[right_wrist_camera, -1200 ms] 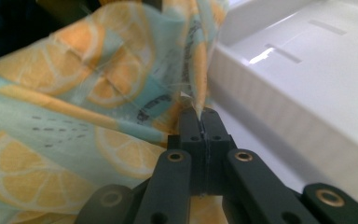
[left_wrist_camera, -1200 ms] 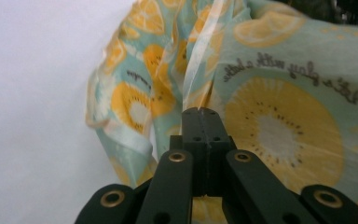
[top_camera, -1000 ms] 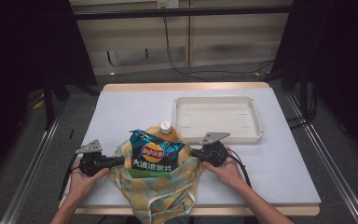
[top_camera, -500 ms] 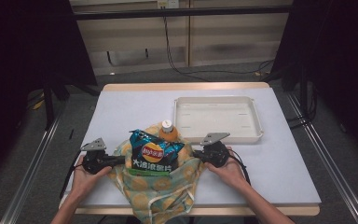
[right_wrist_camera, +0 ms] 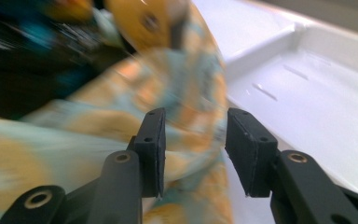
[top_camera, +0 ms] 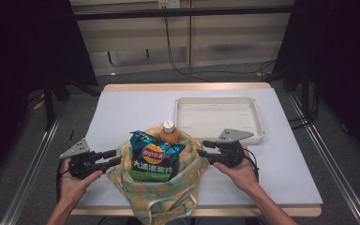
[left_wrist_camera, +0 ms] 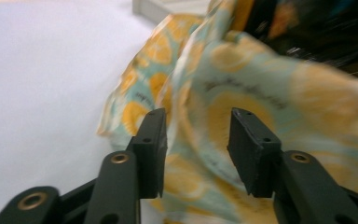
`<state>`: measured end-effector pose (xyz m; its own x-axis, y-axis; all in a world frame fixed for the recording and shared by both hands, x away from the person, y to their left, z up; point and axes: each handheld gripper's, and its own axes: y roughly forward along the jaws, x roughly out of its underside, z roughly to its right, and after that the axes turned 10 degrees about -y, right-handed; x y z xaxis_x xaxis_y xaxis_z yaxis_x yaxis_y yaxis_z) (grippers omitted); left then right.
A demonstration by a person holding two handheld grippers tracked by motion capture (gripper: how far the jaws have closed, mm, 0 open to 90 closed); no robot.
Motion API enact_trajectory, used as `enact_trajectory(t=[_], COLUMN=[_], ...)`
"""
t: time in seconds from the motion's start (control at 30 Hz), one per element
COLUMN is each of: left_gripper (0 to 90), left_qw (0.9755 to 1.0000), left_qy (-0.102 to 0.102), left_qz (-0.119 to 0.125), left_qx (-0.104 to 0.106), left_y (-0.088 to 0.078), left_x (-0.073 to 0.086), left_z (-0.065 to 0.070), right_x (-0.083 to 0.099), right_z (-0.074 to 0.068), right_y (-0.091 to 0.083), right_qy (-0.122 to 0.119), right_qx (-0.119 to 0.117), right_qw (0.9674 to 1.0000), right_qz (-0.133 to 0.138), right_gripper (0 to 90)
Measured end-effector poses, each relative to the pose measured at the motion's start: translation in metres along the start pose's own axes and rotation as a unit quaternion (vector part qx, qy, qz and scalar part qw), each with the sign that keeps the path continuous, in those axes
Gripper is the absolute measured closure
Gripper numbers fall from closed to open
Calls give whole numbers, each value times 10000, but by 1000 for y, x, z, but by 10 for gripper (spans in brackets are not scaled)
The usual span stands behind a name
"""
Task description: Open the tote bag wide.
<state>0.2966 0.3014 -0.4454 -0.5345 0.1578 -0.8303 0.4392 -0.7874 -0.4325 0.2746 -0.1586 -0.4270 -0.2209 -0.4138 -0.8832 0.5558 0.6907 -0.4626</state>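
1. My left gripper [top_camera: 114, 157] sits at the left edge of the patterned yellow-and-teal cloth bag [top_camera: 168, 187]. Its jaws have just been opening; in the left gripper view the fabric [left_wrist_camera: 242, 107] lies between and beyond the pads, but they stand apart from it, so the hold is released.
2. My right gripper [top_camera: 202, 148] mirrors that at the bag's right edge. Its jaws have just been opening too, and the right gripper view shows the cloth [right_wrist_camera: 186, 112] loose in the gap, not pinched.
3. The bag rests at the near middle of the white table [top_camera: 122, 112], its lower end hanging over the near edge. Its mouth gapes around a dark blue crisp packet [top_camera: 152, 157] and an orange-filled bottle with a white cap [top_camera: 169, 132].
4. The shallow white plastic tray [top_camera: 218, 117] stands just behind and to the right, with nothing in it.
5. My judgement: spreading the bag open looks done, while packet and bottle are not yet lifted out, so unloading into the tray remains.
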Motion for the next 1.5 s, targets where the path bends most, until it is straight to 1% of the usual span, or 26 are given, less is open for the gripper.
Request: enact_trajectory(t=[0.07, 0.13, 0.2, 0.23, 0.27, 0.33, 0.37, 0.4, 0.5, 0.53, 0.57, 0.6, 0.63, 0.7, 0.73, 0.77, 0.83, 0.87, 0.9, 1.0, 1.07, 1.17, 1.23, 1.33, 1.47, 1.5], left_gripper=[539, 526, 471, 434, 410, 377, 365, 347, 338, 331, 321, 335, 373, 572, 648, 736, 814, 839, 857, 874, 876, 877, 877, 835, 793, 770], left_qw=[9998, 9995, 9995, 9994, 9994, 9996, 9995, 9991, 9979, 9978, 9974, 9974, 9968, 9950, 9950, 9936, 9934, 9934, 9934, 9935, 9933, 9925, 9919, 9897, 9909, 9907], left_qy=[149, 189, 248, 194, 194, 182, 117, 143, 285, 364, 485, 485, 481, 680, 680, 688, 635, 577, 601, 537, 480, 530, 575, 655, 518, 537], left_qz=[15, -11, -45, -34, -34, -86, -40, -14, 34, -8, -97, -97, -233, -454, -454, -563, -602, -602, -647, -703, -760, -886, -940, -1158, -1116, -1132], left_qx=[141, 234, 206, 271, 271, 210, 286, 402, 574, 554, 523, 523, 596, 572, 572, 690, 748, 786, 732, 710, 730, 655, 628, 525, 546, 525], left_y=[-1, -1, -3, -5, -5, -13, -15, -17, -16, -13, -10, -10, -2, 2, 2, 4, 3, 3, 2, 2, 3, 3, 4, 6, 6, 6], left_x=[-3, -5, -5, -5, -5, -3, -1, 1, 8, 10, 11, 11, 14, 17, 17, 21, 24, 26, 27, 30, 32, 34, 35, 36, 37, 37], left_z=[18, 30, 42, 46, 46, 57, 61, 64, 76, 79, 80, 80, 82, 82, 82, 80, 76, 76, 76, 74, 73, 74, 75, 76, 75, 75], right_x=[-3, -5, -8, -10, -11, -14, -15, -16, -18, -18, -19, -19, -18, -15, -14, -13, -10, -9, -7, -1, 3, 7, 12, 19, 22, 24], right_z=[-9, -18, -28, -34, -39, -47, -50, -52, -57, -57, -57, -57, -57, -58, -60, -61, -63, -63, -63, -66, -66, -65, -67, -72, -71, -70], right_y=[-8, -11, -12, -12, -12, -10, -9, -8, -3, -1, 0, 1, 3, 8, 10, 11, 14, 15, 16, 18, 18, 18, 19, 22, 24, 24], right_qy=[-47, -47, -165, -195, -239, -326, -341, -373, -554, -615, -609, -595, -586, -626, -666, -695, -715, -707, -687, -668, -636, -596, -530, -589, -596, -596], right_qx=[-46, -234, -498, -608, -740, -924, -1010, -1058, -1203, -1194, -1217, -1234, -1228, -1301, -1307, -1319, -1346, -1369, -1395, -1509, -1595, -1711, -1770, -1797, -1782, -1786], right_qw=[9999, 9995, 9982, 9975, 9964, 9944, 9935, 9929, 9906, 9903, 9901, 9900, 9901, 9892, 9890, 9887, 9883, 9880, 9878, 9863, 9851, 9833, 9826, 9813, 9810, 9809], right_qz=[85, 192, 277, 301, 331, 387, 406, 399, 358, 349, 352, 341, 336, 248, 191, 152, 113, 78, 38, -40, -76, -144, -196, -367, -478, -482], right_gripper=[596, 610, 609, 595, 584, 542, 521, 503, 431, 395, 372, 371, 371, 387, 402, 422, 497, 504, 511, 612, 735, 834, 845, 870, 884, 879])
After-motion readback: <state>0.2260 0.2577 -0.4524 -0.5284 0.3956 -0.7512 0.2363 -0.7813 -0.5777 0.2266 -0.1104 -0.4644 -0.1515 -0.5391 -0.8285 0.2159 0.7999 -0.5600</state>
